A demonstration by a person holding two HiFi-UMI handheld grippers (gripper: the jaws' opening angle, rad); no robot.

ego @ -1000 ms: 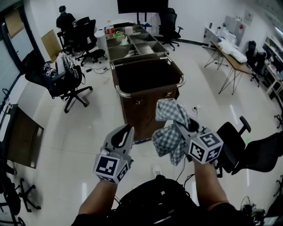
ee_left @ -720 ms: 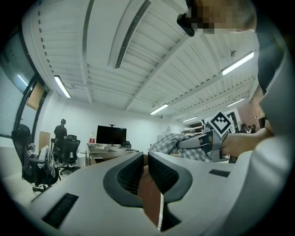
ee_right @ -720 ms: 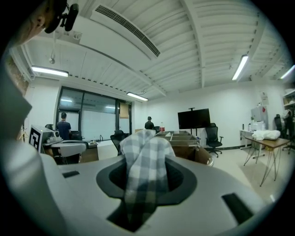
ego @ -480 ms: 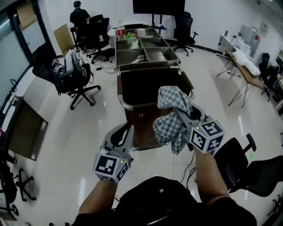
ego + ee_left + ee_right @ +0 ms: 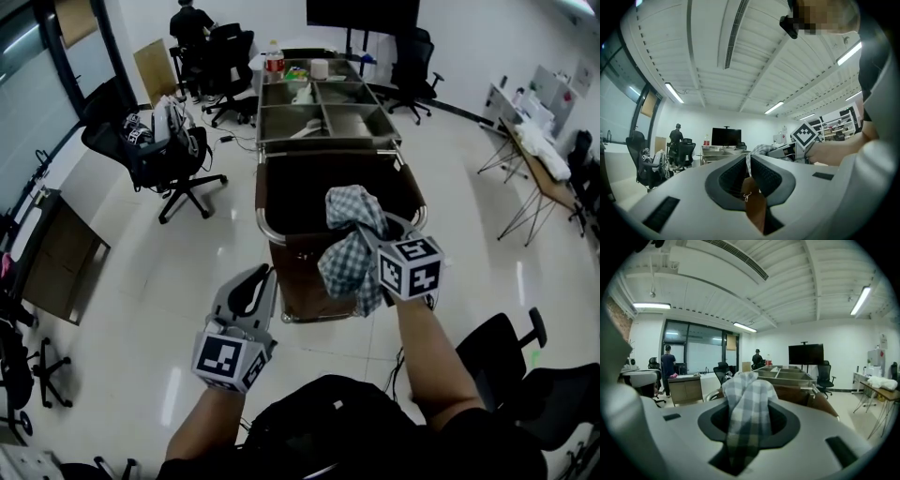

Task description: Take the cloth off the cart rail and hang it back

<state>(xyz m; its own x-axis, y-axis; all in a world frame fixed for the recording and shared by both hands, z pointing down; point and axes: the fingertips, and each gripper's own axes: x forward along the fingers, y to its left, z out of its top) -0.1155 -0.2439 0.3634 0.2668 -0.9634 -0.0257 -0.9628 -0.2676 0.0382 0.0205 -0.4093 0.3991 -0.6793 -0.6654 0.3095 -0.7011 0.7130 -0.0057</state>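
My right tongs (image 5: pixel 373 242) are clenched on the checked cloth (image 5: pixel 347 251). In the right gripper view the cloth (image 5: pixel 746 404) is pinched between the pads, bunched up above them and trailing down below. From the head view it hangs off the tongs in a loose wad over the near right corner of the cart (image 5: pixel 309 281), close to the chrome rail (image 5: pixel 264 228) that runs round the cart's top. I cannot tell whether cloth and rail touch. My left tongs (image 5: pixel 255 283) are held lower and to the left, over the white floor (image 5: pixel 150 281), well clear of the cart. In the left gripper view their jaws (image 5: pixel 749 165) are closed together with nothing between them.
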